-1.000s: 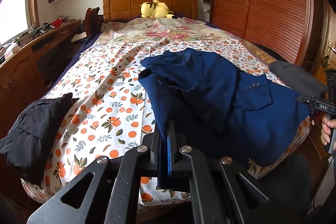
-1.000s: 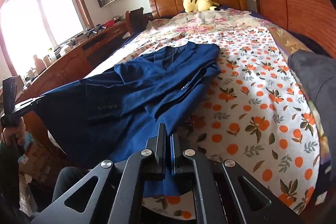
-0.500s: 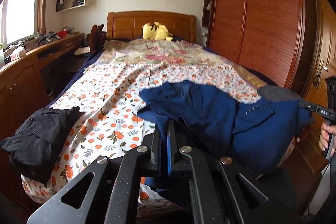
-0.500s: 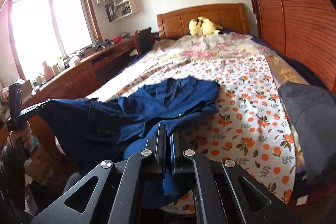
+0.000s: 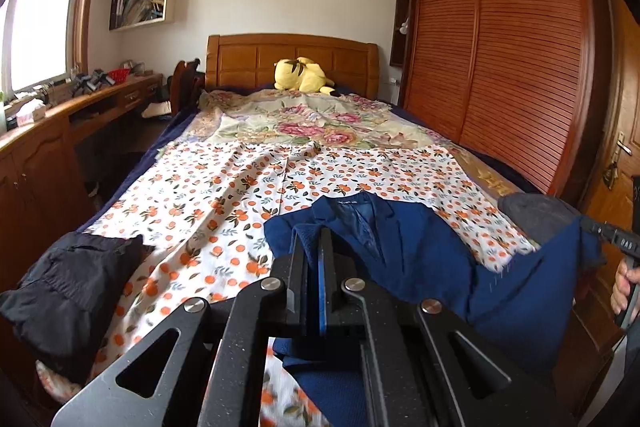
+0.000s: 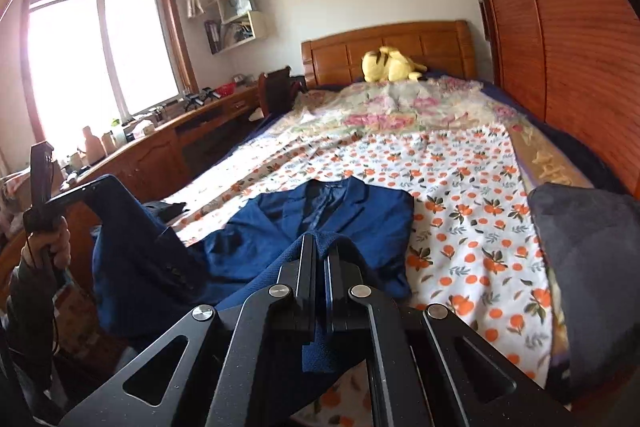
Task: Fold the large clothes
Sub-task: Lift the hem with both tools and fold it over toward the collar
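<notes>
We've got the blue jacket [image 5: 404, 247] pinched at its near hem by both grippers, left gripper [image 5: 316, 259] and right gripper [image 6: 320, 259], fingers clamped on cloth. Its collar lies straight ahead toward the headboard [image 5: 256, 59], hem lifted off the bed [image 5: 224, 195].
</notes>
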Available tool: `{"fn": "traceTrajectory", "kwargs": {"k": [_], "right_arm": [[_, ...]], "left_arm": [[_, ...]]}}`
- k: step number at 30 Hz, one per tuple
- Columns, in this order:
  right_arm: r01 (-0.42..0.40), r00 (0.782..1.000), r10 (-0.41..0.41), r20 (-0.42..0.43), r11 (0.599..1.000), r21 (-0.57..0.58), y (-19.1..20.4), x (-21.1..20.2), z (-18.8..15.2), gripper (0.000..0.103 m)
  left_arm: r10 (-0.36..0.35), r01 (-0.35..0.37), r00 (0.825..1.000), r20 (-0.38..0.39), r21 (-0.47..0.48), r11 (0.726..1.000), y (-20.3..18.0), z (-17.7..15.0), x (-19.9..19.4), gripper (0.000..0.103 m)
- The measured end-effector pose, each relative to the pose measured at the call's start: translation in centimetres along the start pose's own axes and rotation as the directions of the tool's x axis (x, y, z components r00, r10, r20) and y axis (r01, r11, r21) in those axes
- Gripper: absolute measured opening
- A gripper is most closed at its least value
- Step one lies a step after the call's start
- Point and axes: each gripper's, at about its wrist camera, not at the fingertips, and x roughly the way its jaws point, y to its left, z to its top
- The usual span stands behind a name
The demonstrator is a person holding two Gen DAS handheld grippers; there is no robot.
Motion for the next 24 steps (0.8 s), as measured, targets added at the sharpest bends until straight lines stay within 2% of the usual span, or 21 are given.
{"fn": "traceTrajectory", "kwargs": {"k": [3, 8, 14, 17, 19, 22, 24], "right_arm": [[0.026, 0.999, -0.026, -0.028, 1.0, 0.004, -1.4, 4.4, 1.6, 0.003], [0.063, 0.998, -0.063, -0.009, 0.998, 0.027, -3.9, 11.3, 5.3, 0.003], [0.182, 0.983, -0.182, 0.005, 0.983, -0.016, -5.4, 20.4, 10.2, 0.003], [0.264, 0.964, -0.264, 0.024, 0.963, -0.043, -5.5, 24.4, 12.1, 0.003], [0.291, 0.957, -0.29, 0.016, 0.956, -0.041, -5.9, 26.2, 12.7, 0.003], [0.325, 0.943, -0.329, -0.044, 0.943, -0.076, -5.8, 29.3, 12.1, 0.003], [0.343, 0.932, -0.351, -0.085, 0.934, -0.099, -5.4, 31.0, 11.0, 0.003]], "left_arm": [[-0.007, 0.007, 1.0, -0.001, -0.024, 1.0, 0.8, 1.3, 3.4, 0.004], [0.004, -0.003, 1.0, 0.022, -0.023, 1.0, 1.9, 3.8, 8.6, 0.004], [0.022, -0.017, 0.996, 0.083, -0.059, 0.998, 3.3, 5.8, 14.1, 0.004], [0.022, -0.013, 0.994, 0.103, -0.094, 0.996, 4.1, 6.1, 15.7, 0.004], [0.016, -0.008, 0.996, 0.083, -0.089, 0.996, 4.3, 5.8, 17.1, 0.004], [-0.021, 0.023, 0.999, 0.03, -0.093, 0.995, 4.2, 4.5, 18.8, 0.004], [-0.018, 0.018, 1.0, -0.001, -0.077, 0.997, 3.8, 3.2, 19.7, 0.01]]}}
